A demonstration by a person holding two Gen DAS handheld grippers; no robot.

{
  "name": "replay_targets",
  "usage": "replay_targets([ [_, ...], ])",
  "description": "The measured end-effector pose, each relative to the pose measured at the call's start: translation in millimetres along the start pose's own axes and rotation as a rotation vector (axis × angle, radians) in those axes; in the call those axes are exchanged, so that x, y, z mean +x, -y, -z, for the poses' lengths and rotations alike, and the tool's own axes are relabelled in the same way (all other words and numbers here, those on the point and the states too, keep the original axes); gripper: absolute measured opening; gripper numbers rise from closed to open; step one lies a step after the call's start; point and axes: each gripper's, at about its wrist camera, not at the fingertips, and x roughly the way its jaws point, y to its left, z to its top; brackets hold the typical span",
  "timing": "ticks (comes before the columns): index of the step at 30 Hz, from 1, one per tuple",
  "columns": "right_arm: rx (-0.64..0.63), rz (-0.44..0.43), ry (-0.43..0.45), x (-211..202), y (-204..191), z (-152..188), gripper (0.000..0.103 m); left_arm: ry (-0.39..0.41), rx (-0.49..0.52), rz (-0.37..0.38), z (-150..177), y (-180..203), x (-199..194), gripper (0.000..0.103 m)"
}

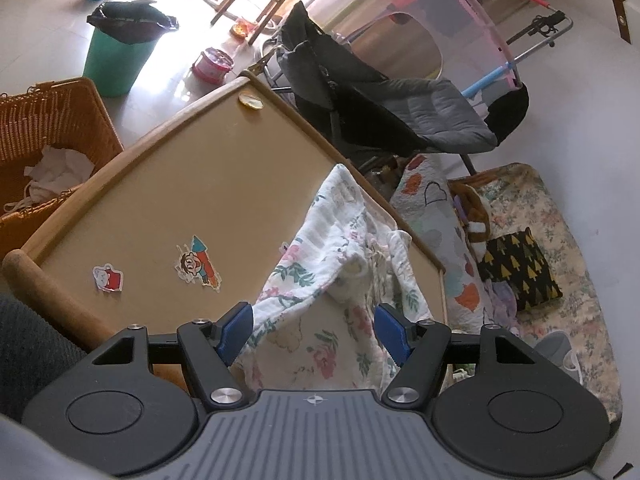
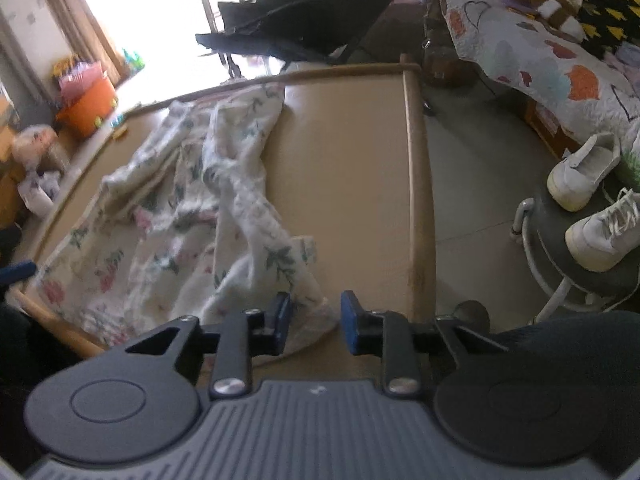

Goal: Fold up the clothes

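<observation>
Two grippers, one garment. Starting at the left edge of the left wrist view, what do you see?

— An orange wicker basket [image 1: 52, 128] with white cloth in it, a green bin [image 1: 116, 60] behind it, then the tan table [image 1: 192, 184] with two cartoon stickers [image 1: 199, 263]. Further right, the floral garment [image 1: 340, 264] lies crumpled on the table's right side, near the edge.

— And the left gripper [image 1: 316, 330]?

— Jaws spread wide, garment between the blue pads; I cannot tell whether they touch it. Right of the table: a dark stroller [image 1: 384, 108] and a patterned quilt [image 1: 448, 240].

— Now the right wrist view, same order.

— An orange tub [image 2: 90, 106] at far left. The garment sprawls over the table's left half, one twisted part running toward the camera. The right gripper [image 2: 316, 322] has its jaws narrowly apart, a corner of the fabric against the left pad, the right pad clear of it. White sneakers [image 2: 592, 204] sit on a stool [image 2: 560, 284] at far right.
</observation>
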Motion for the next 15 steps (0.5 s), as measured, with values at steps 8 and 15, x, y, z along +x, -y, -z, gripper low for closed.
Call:
replay_targets([
  [8, -0.034, -0.031, 0.033, -9.7, -8.6, 1.4, 0.005, -0.006, -0.020, 0.024, 0.1, -2.4, 4.1, 0.069],
  [15, -0.101, -0.068, 0.079, -33.4, -28.8, 2.9, 0.005, -0.007, -0.028, 0.053, 1.4, -0.1, 8.3, 0.069],
])
